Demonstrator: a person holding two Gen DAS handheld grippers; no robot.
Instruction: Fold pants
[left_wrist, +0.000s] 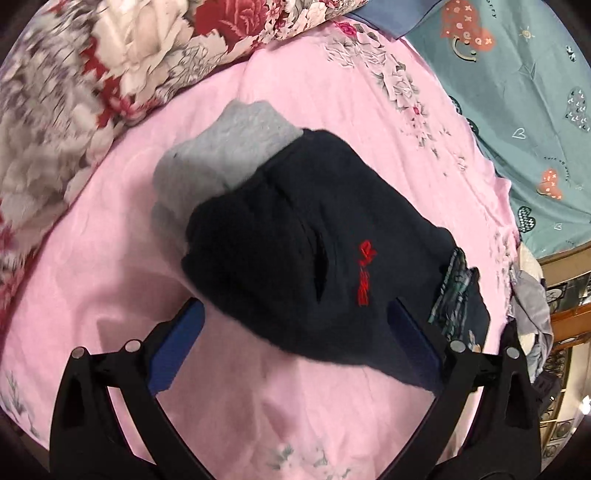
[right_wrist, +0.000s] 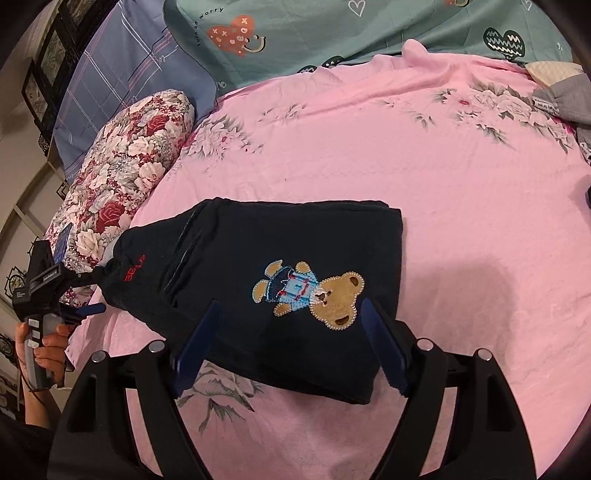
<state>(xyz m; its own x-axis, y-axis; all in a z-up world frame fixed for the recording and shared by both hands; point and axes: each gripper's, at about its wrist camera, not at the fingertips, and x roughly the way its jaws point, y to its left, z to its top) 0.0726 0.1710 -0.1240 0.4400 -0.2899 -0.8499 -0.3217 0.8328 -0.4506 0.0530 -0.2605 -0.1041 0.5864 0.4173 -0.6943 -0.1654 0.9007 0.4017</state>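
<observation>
Two grippers, left (left_wrist: 295, 325) and right (right_wrist: 288, 332), sat spread over dark pants (right_wrist: 273, 273), folded at 6 o'clock on the bed (right_wrist: 443, 184); soft, light, floppy—pinch folded edges.

The pants (right_wrist: 258, 266) are dark, matt, fleecy cloth with a stitched teddy-bear patch (right_wrist: 314, 291) and pale grey lining (left_wrist: 221, 155). The pink bedsheet (right_wrist: 406, 166) is smooth, faintly creased cotton-like fabric. Both tools' arms look matt black plastic with shiny metal pins (right_wrist: 424, 344).
</observation>
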